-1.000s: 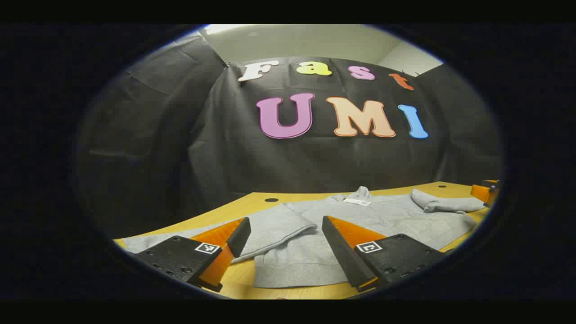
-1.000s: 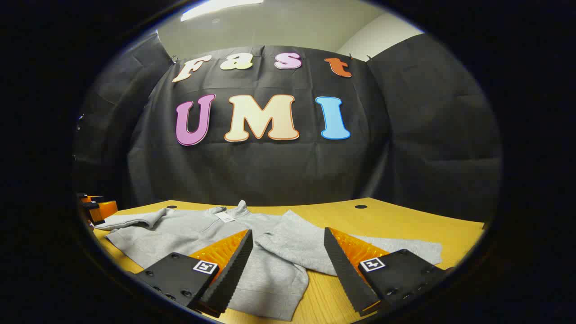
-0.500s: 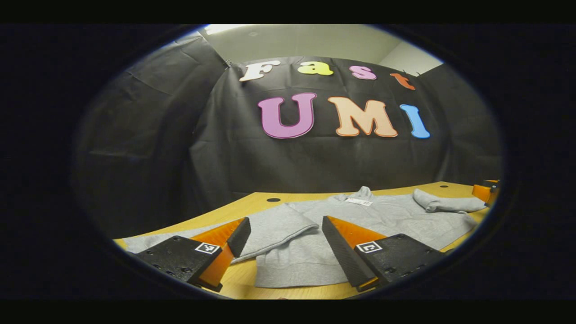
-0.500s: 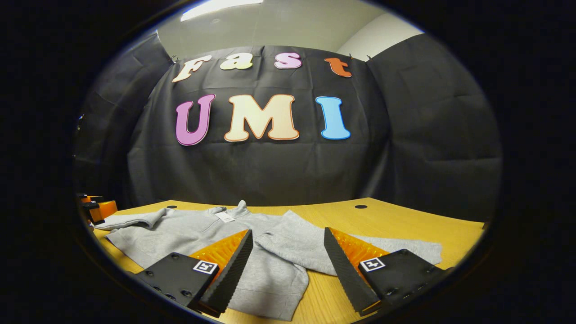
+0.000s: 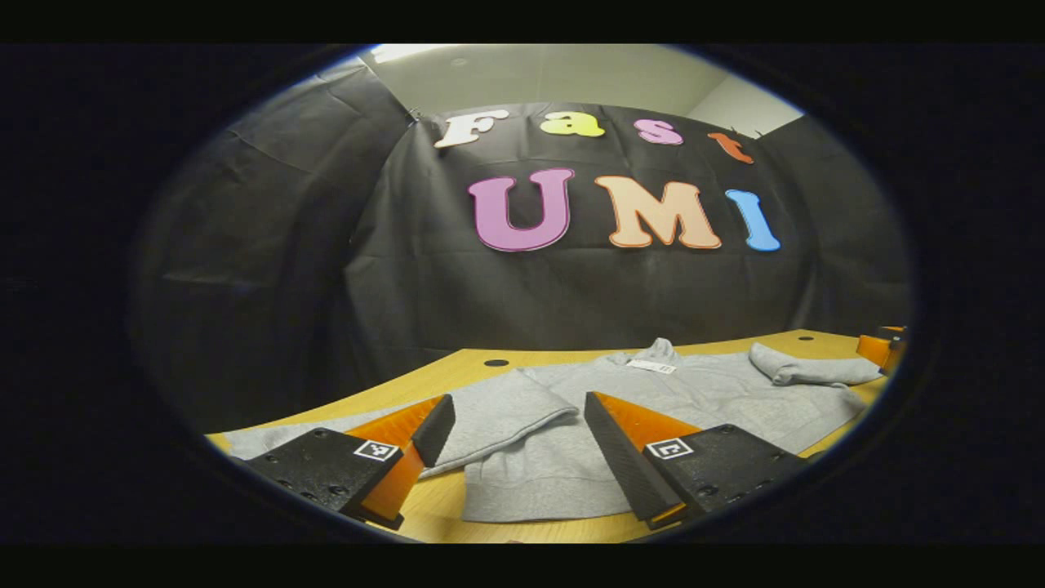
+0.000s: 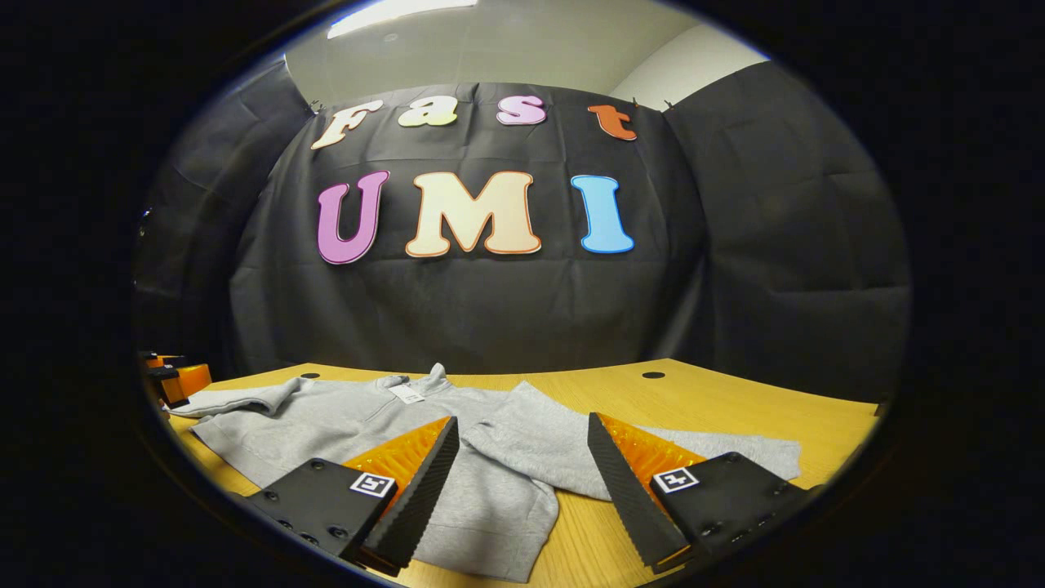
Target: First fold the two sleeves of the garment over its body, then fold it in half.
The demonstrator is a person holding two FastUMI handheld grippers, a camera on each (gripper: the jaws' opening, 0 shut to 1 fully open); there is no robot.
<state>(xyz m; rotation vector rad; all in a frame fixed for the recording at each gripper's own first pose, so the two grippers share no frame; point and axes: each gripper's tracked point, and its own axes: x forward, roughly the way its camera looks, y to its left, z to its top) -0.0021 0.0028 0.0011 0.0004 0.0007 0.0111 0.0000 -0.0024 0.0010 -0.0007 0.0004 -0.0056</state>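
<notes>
Nothing much has moved since the earlier frames: both views sit almost as before, with only a very small drift. We hold both tools above the near edge of the wooden table [image 6: 735, 408], and both have their jaws wide apart, gripping nothing.

In the left gripper view, the left gripper [image 5: 510, 437] looks toward 12 o'clock over the grey garment [image 5: 653, 400], which lies flat on the table. The left sleeve [image 5: 490, 412] starts just between the fingers and runs out toward 8 o'clock, so its long axis goes across our line of approach. The body and its hem lie at about 1 o'clock from this tool.

In the right gripper view, the right gripper [image 6: 522, 461] has the right sleeve [image 6: 571, 445] between its fingers; this sleeve runs toward 4 o'clock, with the cuff far out on the wood. The collar is at 11 o'clock.

We judge that no sleeve is folded yet. Each sleeve is nearer to the gripper of its own side, so each should be carried inward over the body.
</notes>
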